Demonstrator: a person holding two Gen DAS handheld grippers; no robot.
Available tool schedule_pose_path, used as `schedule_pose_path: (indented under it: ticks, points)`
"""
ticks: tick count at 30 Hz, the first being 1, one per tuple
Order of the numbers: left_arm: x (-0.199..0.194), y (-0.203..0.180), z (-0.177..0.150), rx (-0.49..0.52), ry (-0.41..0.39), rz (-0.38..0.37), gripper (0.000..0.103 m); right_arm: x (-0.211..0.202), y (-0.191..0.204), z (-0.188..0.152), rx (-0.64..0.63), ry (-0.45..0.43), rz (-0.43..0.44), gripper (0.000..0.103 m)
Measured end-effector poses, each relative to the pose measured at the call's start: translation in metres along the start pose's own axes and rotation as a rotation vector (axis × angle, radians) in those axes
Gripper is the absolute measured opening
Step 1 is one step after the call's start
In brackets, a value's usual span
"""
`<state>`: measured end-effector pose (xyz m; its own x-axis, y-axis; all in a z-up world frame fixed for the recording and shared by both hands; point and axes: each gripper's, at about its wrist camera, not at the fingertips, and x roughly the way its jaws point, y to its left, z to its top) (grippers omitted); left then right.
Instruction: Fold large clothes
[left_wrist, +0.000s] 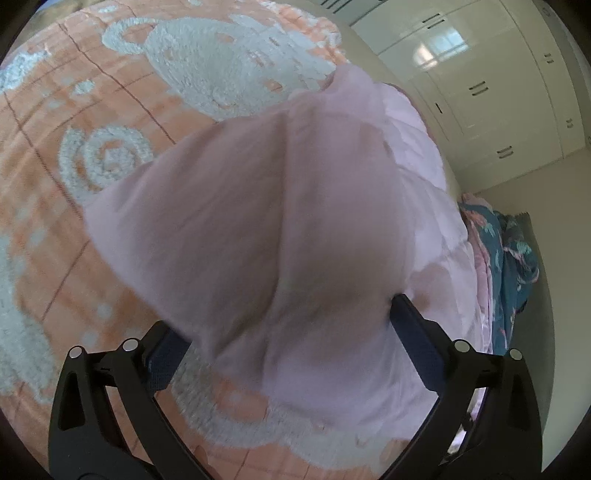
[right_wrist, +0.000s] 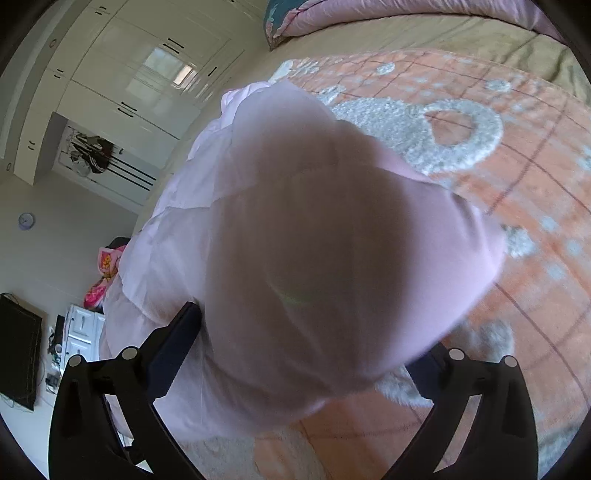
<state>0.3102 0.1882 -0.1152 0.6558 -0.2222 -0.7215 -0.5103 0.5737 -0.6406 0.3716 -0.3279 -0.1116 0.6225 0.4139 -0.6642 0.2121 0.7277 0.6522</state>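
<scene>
The left gripper (left_wrist: 284, 332) has its two black fingers spread wide, with a thick fold of the pale pink garment (left_wrist: 280, 221) bulging between them; the cloth hides the fingertips, so I cannot tell whether they pinch it or only sit around it. The right gripper (right_wrist: 306, 339) looks the same: fingers set wide apart, the pink garment (right_wrist: 332, 240) billowing up between them and covering the tips, grip unclear. The garment is blurred close to both cameras. It lies on an orange blanket (left_wrist: 74, 240) with a grey-white bear pattern, near the blanket's edge. Beyond the blanket's far edge in the right view lies a tan sheet (right_wrist: 424, 33). A teal flowered quilt (left_wrist: 509, 266) lies beside the garment, off the blanket. Away from the blanket stands a white wardrobe (left_wrist: 480, 74), and a dark screen (right_wrist: 18, 350) stands by the wall
</scene>
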Motion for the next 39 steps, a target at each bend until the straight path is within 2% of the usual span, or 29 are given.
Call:
schedule_pose_path:
  ticks: [13,14,15,16,18,22,24,27,31,39]
  points:
    - [0.019,-0.007,0.004,0.023,-0.028,0.008,0.093,0.022,0.002,0.008,-0.068,0.007,0.056,0.098]
    - [0.018,-0.008,0.004,0.033,-0.034,0.007,0.091,0.021,0.002,0.009,-0.073,0.007,0.066,0.092]
    - [0.017,-0.010,0.004,0.047,-0.041,0.003,0.083,0.022,0.003,0.009,-0.077,0.007,0.080,0.083]
    - [0.017,-0.013,0.004,0.062,-0.048,0.002,0.073,0.021,0.003,0.009,-0.082,0.009,0.097,0.078]
    - [0.014,-0.021,0.003,0.091,-0.065,0.010,0.061,0.018,0.010,0.008,-0.127,0.001,0.110,0.061]
    - [0.005,-0.035,0.004,0.160,-0.087,0.014,0.039,0.009,0.030,0.010,-0.248,0.000,0.089,0.044]
    - [-0.004,-0.045,0.003,0.213,-0.108,0.012,0.033,-0.002,0.052,0.008,-0.390,-0.016,0.044,0.036]
    - [-0.020,-0.058,0.002,0.285,-0.143,0.014,0.028,-0.014,0.080,0.003,-0.528,-0.037,0.004,0.032]
    - [-0.043,-0.075,0.000,0.356,-0.178,0.022,0.026,-0.039,0.112,0.000,-0.645,-0.062,0.001,0.030]
    - [-0.096,-0.095,-0.009,0.431,-0.235,0.017,0.025,-0.086,0.152,-0.018,-0.793,-0.107,0.034,0.028]
